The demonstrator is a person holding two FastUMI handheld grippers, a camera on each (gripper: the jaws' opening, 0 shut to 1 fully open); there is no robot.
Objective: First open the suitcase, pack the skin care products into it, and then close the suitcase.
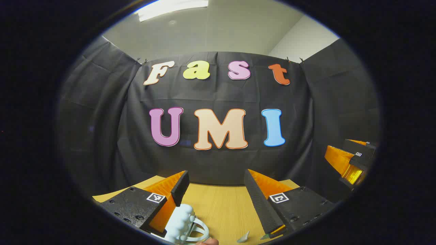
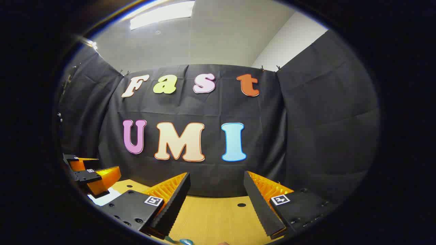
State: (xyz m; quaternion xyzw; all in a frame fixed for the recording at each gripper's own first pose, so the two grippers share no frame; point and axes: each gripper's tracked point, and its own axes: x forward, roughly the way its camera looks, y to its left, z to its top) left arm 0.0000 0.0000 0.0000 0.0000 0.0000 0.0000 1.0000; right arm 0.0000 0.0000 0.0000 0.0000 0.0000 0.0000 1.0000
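Observation:
My left gripper (image 1: 216, 177) is open, held level above the wooden table (image 1: 221, 207) and facing the booth's back wall. A pale blue bumpy object (image 1: 182, 220) with a white ring (image 1: 201, 231) sits low in the left gripper view, just inside the left finger (image 1: 170, 197) and partly hidden by it. I cannot tell what it is. My right gripper (image 2: 216, 177) is open too, with nothing between its fingers. A small teal thing (image 2: 186, 242) peeks in at the bottom edge of the right gripper view.
The right gripper (image 1: 351, 163) appears at the far right of the left gripper view. The left gripper (image 2: 90, 173) appears at the far left of the right gripper view, above a white object (image 2: 102, 199). Two small pale bits (image 1: 243, 237) lie on the table. Black cloth walls stand behind and beside the table.

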